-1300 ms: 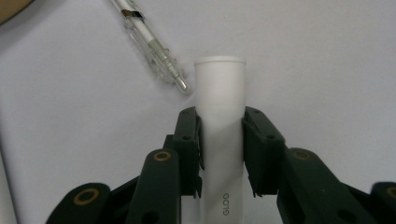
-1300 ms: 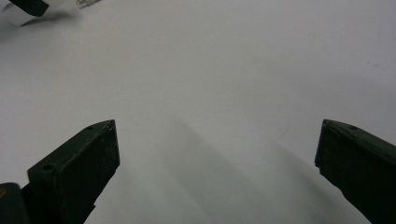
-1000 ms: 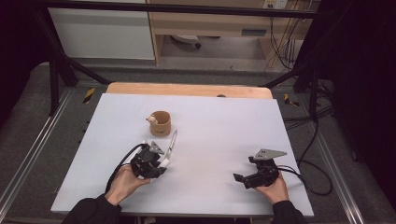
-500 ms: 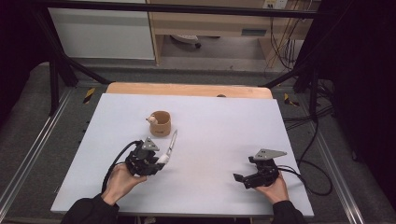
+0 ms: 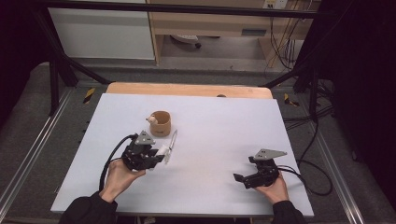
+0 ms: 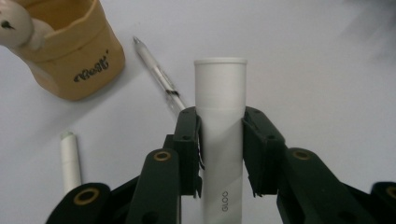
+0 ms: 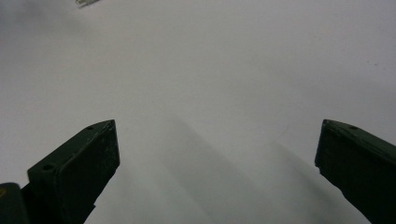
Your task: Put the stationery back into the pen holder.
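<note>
My left gripper point(image 5: 158, 157) is shut on a white glue stick point(image 6: 220, 88), held a little above the white table point(image 5: 224, 126). The tube stands up between the black pads point(image 6: 189, 140), with its capped end sticking out past them. Just beyond lies a clear pen point(image 6: 156, 77) on the table, seen in the high view as a thin pen point(image 5: 173, 140). Farther off stands a tan cup point(image 5: 161, 122) with a small pale figure on its rim point(image 6: 14, 25). My right gripper point(image 5: 240, 178) rests low at the front right, open, with bare table between its jaws point(image 7: 217, 140).
A short white cylinder point(image 6: 70, 158) lies on the table to the left of my left gripper's jaws. A wooden strip point(image 5: 187, 89) runs along the table's far edge. Black cables point(image 5: 308, 154) hang off the right side.
My left hand has risen slightly with the glue stick still in its jaws and drifted a little left. The right hand has stayed still.
</note>
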`<state>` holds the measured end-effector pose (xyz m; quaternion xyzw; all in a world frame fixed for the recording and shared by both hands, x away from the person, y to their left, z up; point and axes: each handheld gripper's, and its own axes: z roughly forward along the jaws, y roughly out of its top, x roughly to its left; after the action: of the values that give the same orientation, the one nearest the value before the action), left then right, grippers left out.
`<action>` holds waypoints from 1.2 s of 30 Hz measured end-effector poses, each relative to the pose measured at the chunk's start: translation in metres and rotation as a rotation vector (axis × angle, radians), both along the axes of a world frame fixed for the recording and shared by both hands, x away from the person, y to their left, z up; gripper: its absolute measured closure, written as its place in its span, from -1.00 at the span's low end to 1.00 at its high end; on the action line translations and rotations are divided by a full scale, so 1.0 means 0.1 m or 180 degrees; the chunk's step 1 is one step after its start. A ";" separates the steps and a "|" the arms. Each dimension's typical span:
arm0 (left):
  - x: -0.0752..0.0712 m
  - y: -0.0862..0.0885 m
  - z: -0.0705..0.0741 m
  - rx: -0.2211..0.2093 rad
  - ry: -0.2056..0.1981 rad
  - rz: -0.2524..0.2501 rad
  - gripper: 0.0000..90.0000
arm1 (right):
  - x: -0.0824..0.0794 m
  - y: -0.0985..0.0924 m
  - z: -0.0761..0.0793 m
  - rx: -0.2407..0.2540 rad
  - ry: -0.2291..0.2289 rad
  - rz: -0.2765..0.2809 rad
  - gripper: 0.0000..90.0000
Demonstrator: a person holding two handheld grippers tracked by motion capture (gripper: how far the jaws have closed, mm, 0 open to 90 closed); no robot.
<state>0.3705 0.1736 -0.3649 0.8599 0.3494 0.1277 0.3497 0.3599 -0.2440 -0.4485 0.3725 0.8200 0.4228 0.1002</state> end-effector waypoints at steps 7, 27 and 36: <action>0.08 0.03 0.16 -0.0190 -0.0128 0.0082 0.51 | 0.00 0.00 0.00 -0.0001 0.0002 -0.0001 -0.99; 0.41 -0.08 0.51 -0.0557 -0.0522 0.0291 0.51 | 0.00 0.00 0.00 -0.0004 0.0003 0.0004 -0.99; 0.63 -0.16 0.59 -0.0580 -0.0641 0.0384 0.51 | 0.00 -0.01 0.00 -0.0003 -0.0001 0.0007 -0.99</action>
<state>0.4331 0.1579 -0.3063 0.7849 0.3736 0.2019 0.4513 0.3598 -0.2445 -0.4480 0.3716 0.8206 0.4225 0.1000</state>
